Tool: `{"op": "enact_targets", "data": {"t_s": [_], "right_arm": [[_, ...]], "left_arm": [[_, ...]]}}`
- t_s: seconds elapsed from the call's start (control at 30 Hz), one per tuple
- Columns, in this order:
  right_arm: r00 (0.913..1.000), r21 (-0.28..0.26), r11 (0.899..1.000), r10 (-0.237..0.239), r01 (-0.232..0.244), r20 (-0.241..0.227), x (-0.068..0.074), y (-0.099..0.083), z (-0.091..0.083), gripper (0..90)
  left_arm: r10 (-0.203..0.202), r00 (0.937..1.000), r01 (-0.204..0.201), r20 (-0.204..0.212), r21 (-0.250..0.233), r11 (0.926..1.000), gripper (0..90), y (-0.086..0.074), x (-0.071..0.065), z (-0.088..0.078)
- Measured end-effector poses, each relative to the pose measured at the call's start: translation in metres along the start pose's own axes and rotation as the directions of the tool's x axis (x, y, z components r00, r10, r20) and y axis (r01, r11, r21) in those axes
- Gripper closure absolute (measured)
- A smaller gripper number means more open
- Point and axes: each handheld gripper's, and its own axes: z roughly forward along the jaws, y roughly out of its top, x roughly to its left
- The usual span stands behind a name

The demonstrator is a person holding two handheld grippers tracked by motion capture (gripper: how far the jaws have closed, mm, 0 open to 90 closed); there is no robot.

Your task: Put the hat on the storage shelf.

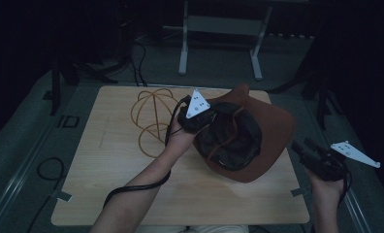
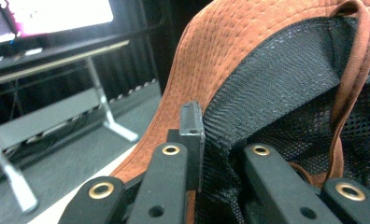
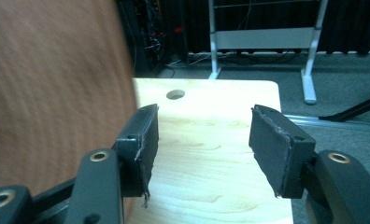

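Hat: the rust-brown brimmed hat (image 1: 272,131) lay upside down right of centre in the high view, its dark mesh lining (image 1: 233,141) facing up and its far edge lifted off the table (image 1: 112,160).
Left gripper: the left gripper (image 1: 210,116) was clamped on the hat where brim meets lining; in the left gripper view the jaws were pinched shut over the black mesh (image 2: 276,88), with the suede brim (image 2: 230,42) curving up behind them.
Right gripper: the right gripper (image 1: 301,148) hung at the lower right of the high view, just off the brim; in the right gripper view its pads (image 3: 143,144) stood apart with nothing but bare wood between them, and the hat (image 3: 52,93) was a blurred brown mass at the left.
Feel: by the look of it, light and soft; the suede should fold rather than hold shape, and the mesh will bunch under a pinch. Grippy, not fragile.
Cord: a brown chin cord (image 2: 349,84) looped across the lining and could snag a jaw.
Where to grip: probably the stitched brim edge opposite the left gripper, pinched flat.
Wire frame: a dome-shaped wire frame (image 1: 151,116) stood at the upper left of the table, beside the left hand (image 1: 180,138).
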Motion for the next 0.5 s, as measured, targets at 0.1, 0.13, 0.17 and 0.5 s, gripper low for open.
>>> {"op": "enact_targets", "data": {"t_s": [0.1,0.13,0.17,0.5], "right_arm": [[1.0000,-0.002,1.000,-0.001,0.001,-0.008,-0.001,-0.002,-0.001,42.2],[0.9999,-0.008,1.000,0.001,-0.001,-0.012,-0.001,-0.001,-0.002,42.7],[0.9999,-0.015,1.000,-0.002,0.001,-0.016,-0.001,-0.001,-0.003,42.7],[0.9922,-0.030,0.998,-0.056,0.053,-0.111,0.015,0.001,-0.001,44.0]], "left_arm": [[0.007,0.9987,-0.005,0.050,-0.046,0.9989,84.8,-0.002,0.003,-0.003],[0.014,0.9981,-0.011,0.060,-0.061,0.9981,84.8,-0.002,0.004,-0.004],[0.018,0.9958,-0.011,0.089,-0.080,0.9968,84.8,-0.003,0.005,-0.005],[0.075,0.9617,-0.034,0.263,-0.159,0.9867,84.7,-0.006,0.004,-0.008]]}}
